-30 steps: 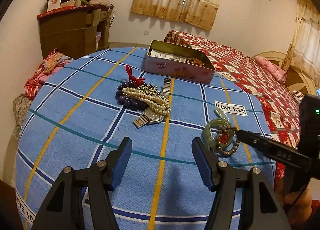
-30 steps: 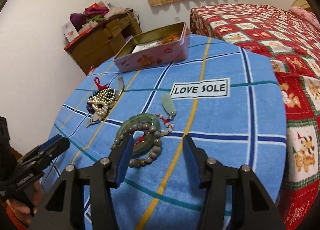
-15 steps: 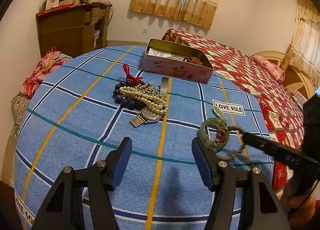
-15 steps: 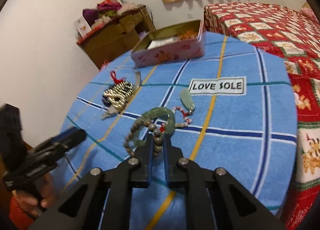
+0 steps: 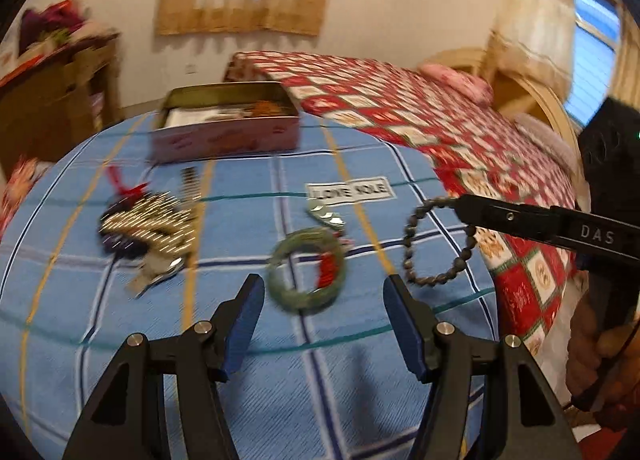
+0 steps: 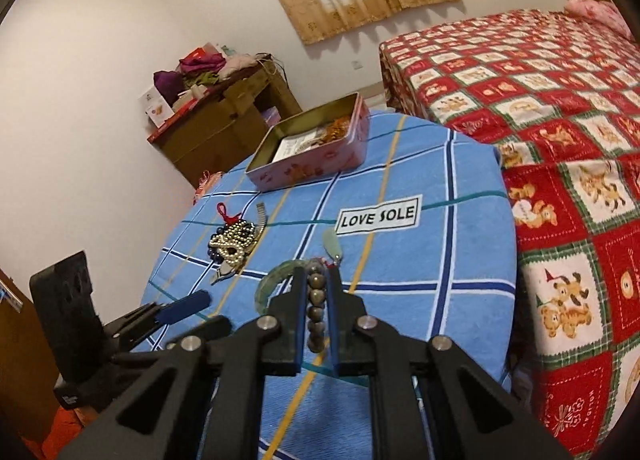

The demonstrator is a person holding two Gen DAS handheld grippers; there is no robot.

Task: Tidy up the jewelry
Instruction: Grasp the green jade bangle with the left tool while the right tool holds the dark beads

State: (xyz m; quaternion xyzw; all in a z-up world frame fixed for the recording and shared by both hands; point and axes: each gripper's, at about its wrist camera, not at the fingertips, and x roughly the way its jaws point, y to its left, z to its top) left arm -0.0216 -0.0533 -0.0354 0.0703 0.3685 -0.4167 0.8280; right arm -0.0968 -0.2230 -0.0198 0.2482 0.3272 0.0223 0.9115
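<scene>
My right gripper (image 6: 315, 288) is shut on a brown bead bracelet (image 6: 315, 312) and holds it above the blue cloth; in the left wrist view the bracelet (image 5: 434, 248) hangs as a loop from the gripper's tips (image 5: 460, 205). My left gripper (image 5: 324, 296) is open and empty, just short of the green jade bangle (image 5: 306, 272). The bangle (image 6: 269, 280) lies on the cloth with a red cord and a jade pendant (image 6: 333, 244). A pile of pearls, dark beads and a watch (image 6: 233, 246) lies to the left. The open pink tin (image 6: 310, 147) stands at the far edge.
The round table wears a blue checked cloth (image 6: 400, 260) with a "LOVE SOLE" label (image 6: 378, 215). A bed with a red patchwork cover (image 6: 540, 99) is on the right. A brown cabinet (image 6: 224, 123) with clothes stands by the wall.
My right gripper has lifted the bead bracelet off the jade bangle and raised it clear of the cloth. My left gripper has swung right, toward the bangle, still open.
</scene>
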